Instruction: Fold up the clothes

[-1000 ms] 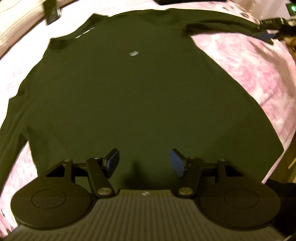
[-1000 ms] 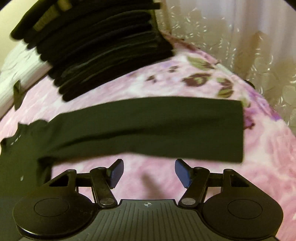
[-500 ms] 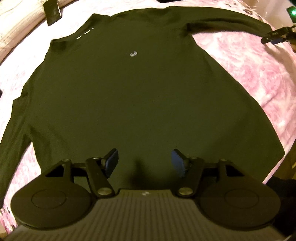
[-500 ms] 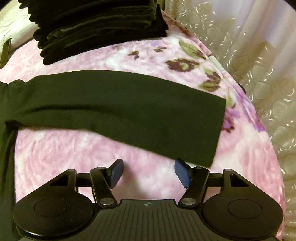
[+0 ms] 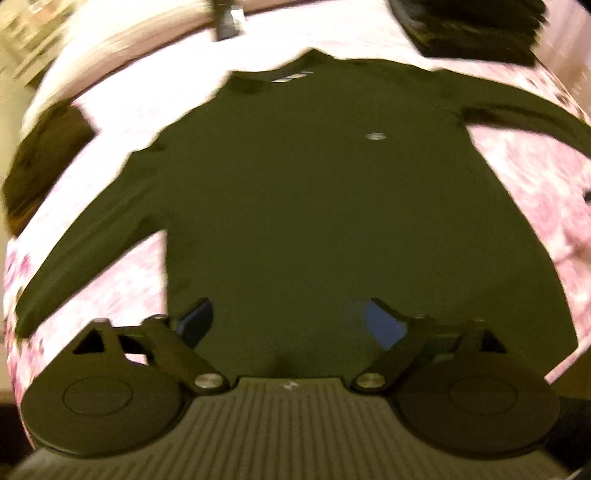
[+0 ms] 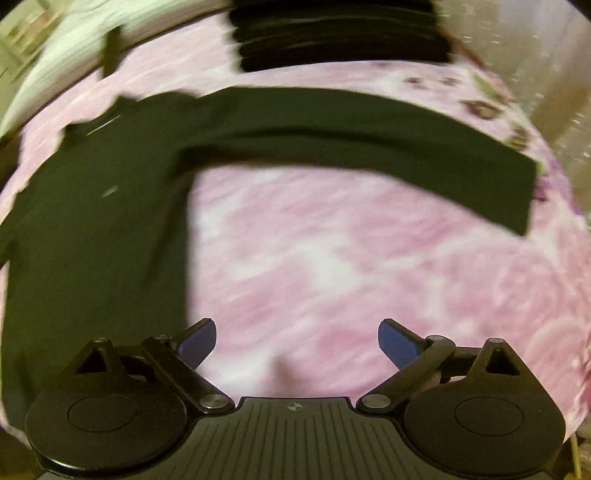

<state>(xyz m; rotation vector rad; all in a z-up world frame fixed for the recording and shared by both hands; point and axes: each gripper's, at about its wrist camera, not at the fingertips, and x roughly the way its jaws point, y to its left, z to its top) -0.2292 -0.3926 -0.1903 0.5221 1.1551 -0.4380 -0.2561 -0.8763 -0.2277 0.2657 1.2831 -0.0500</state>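
A dark long-sleeved shirt [image 5: 317, 206] lies spread flat on a pink flowered bedspread [image 5: 535, 177], collar away from me, both sleeves stretched out to the sides. My left gripper [image 5: 291, 325] hovers open over the shirt's lower hem, nothing between its blue pads. In the right wrist view the shirt's body [image 6: 96, 221] fills the left side and its right sleeve [image 6: 369, 147] runs across to the right. My right gripper [image 6: 297, 341] stands open above bare bedspread [image 6: 332, 266], short of the sleeve and beside the shirt's side edge.
A stack of folded dark clothes [image 6: 340, 33] sits at the far edge of the bed, also seen as the stack [image 5: 476, 26] at top right. A dark folded item [image 5: 40, 162] lies at the left. A small dark object [image 5: 227, 18] rests near the pillow end. Curtains hang at the right.
Both grippers have pulled back from the shirt and both views are blurred with motion. The right gripper has drawn away from the sleeve cuff, and its jaws are wider apart.
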